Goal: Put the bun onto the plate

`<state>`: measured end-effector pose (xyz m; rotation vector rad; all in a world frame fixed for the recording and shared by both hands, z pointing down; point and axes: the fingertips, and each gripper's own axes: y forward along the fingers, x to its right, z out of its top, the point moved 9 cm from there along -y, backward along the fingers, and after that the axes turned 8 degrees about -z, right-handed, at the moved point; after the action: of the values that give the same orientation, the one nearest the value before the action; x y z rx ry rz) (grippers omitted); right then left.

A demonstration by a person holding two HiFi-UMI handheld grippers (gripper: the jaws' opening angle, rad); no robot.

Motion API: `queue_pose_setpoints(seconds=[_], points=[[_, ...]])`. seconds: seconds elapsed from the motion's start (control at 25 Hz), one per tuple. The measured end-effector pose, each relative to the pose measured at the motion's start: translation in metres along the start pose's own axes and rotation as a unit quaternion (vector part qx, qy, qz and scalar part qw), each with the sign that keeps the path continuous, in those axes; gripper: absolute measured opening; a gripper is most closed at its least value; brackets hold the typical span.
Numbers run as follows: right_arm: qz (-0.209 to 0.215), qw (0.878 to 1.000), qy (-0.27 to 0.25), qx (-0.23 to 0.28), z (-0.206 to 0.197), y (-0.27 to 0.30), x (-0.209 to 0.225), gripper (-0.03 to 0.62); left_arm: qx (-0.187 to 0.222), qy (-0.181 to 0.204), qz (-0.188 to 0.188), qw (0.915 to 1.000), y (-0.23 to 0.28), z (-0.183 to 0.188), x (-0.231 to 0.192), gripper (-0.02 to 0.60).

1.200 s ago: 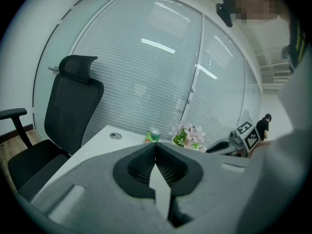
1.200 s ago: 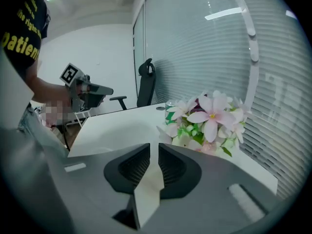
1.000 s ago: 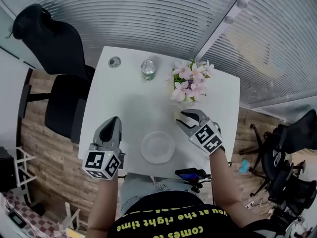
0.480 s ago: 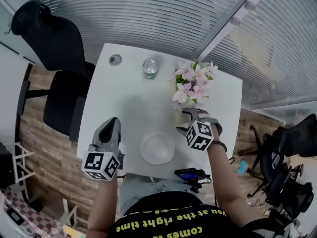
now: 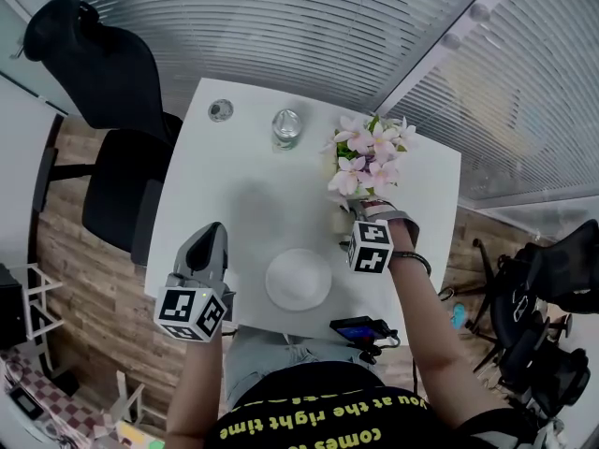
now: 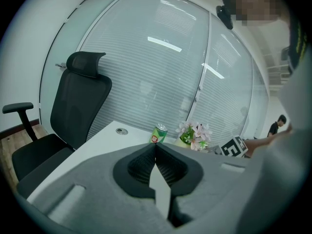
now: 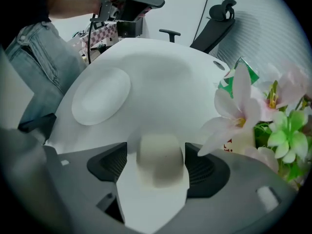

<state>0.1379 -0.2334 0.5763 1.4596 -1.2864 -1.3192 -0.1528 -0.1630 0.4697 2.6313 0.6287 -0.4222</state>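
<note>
You are finishing the reach: your right gripper (image 7: 158, 150) is pointing down at the tabletop (image 5: 253, 185). Its jaws have just been opening and are standing wide apart, with the bun (image 7: 161, 168) sitting between them, not yet squeezed, I judge. Next you are needing to close gently, lift, and carry it to the empty plate (image 7: 100, 96) lying beyond the jaws, to their left. The flowers (image 7: 253, 113) are crowding the right jaw. Your left gripper (image 6: 156, 147) is hovering empty, jaws together. In the head view the marker cube (image 5: 370, 246) is hiding the bun; close up it is blurred.
</note>
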Motion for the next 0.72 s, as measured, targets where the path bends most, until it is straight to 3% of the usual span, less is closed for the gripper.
queue_pose_setpoints(seconds=[0.36,0.72], points=[[0.057,0.997,0.053,0.013,-0.008,0.006,0.013,0.371,0.003,-0.003,0.004,1.0,-0.003,0.0,-0.003,0.001],[0.05,0.995,0.081,0.033,-0.013,0.002,0.007,0.325,0.004,-0.006,0.001,1.0,-0.005,-0.001,-0.003,0.002]])
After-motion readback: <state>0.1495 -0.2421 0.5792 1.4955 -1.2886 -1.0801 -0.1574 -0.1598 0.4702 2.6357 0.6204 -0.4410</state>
